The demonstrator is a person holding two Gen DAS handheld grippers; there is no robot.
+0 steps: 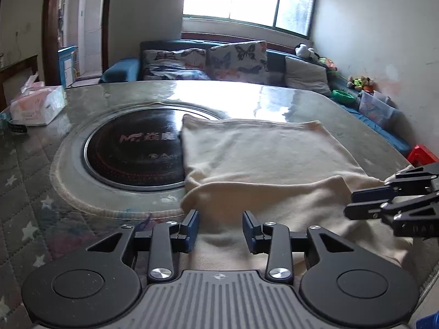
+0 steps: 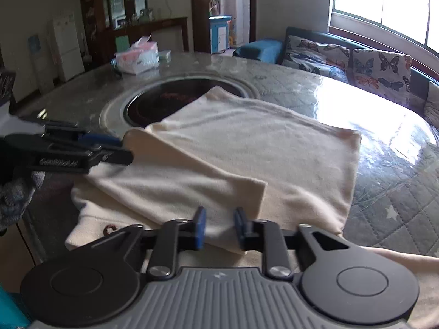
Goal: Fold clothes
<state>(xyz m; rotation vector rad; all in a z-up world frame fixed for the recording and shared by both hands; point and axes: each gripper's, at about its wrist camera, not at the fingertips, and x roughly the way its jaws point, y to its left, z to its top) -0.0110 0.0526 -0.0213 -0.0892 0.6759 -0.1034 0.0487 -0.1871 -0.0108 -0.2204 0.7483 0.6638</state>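
The cream garment (image 2: 247, 148) lies across the middle of both frames on the table (image 2: 384, 181), partly folded: one flap is laid slantwise over the main panel, and its far corner overlaps the dark round cooktop (image 1: 131, 153) at centre left of the left-wrist view.

Both tools are empty. The left gripper (image 1: 221, 229) sits at the bottom of its frame over the near hem with its fingers apart, and the right gripper (image 2: 218, 227) is apart too, low over the flap's edge.

If another fold is coming, I'd pinch both layers close to the hem, at matching spots, and lift evenly so the edges stay square (one-sided pulls skew soft knits).

Fabric looks like thick, matte fleece, floppy with rounded creases. The tabletop is glossy, with glare at upper right, so the cloth may slide.
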